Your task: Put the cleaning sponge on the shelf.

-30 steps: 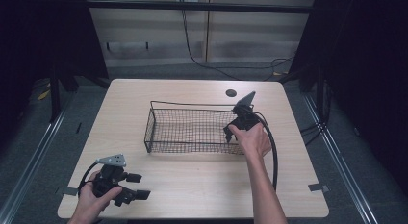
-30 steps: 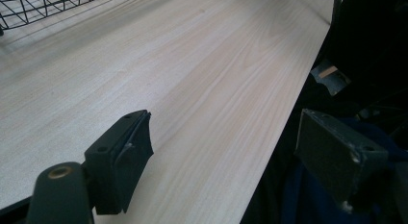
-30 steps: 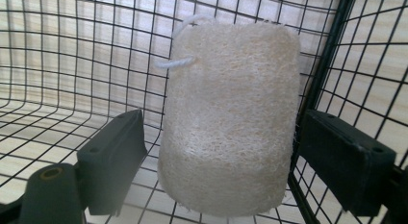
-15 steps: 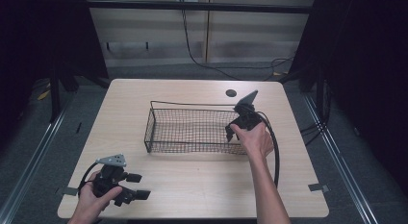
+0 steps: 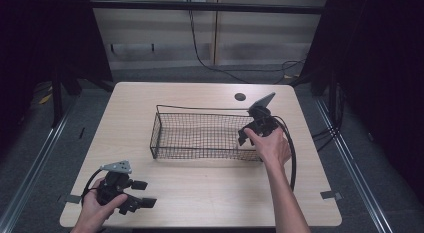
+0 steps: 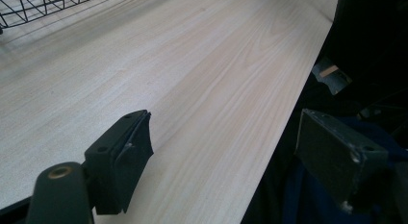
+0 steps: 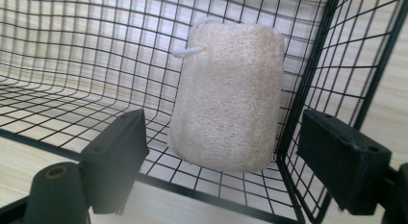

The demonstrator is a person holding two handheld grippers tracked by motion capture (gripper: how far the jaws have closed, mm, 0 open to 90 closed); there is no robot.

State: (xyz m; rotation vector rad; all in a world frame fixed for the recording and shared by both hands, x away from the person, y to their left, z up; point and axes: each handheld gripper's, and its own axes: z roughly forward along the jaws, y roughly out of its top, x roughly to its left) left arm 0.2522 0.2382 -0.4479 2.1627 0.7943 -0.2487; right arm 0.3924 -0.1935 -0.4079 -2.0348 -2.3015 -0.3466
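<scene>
Right now your right gripper (image 5: 248,133) sits at the end of the wire basket (image 5: 200,135), spread wide and holding nothing.

Seen along its jaws in the right gripper view, the loofah sponge (image 7: 226,101) lies just ahead of your right gripper (image 7: 221,161), inside the basket (image 7: 72,56), in the corner where two mesh walls meet; its white cord loop shows at the far end. One jaw stands on each side of the sponge's near end, both clear of it, and the right-hand jaw is outside the basket's side wall. Your left gripper (image 5: 131,198) rests low over the table (image 5: 200,188) at its near left corner, well apart from the basket. Its jaws (image 6: 226,152) are also wide apart and empty, one over the wood, the other past the table's edge.
</scene>
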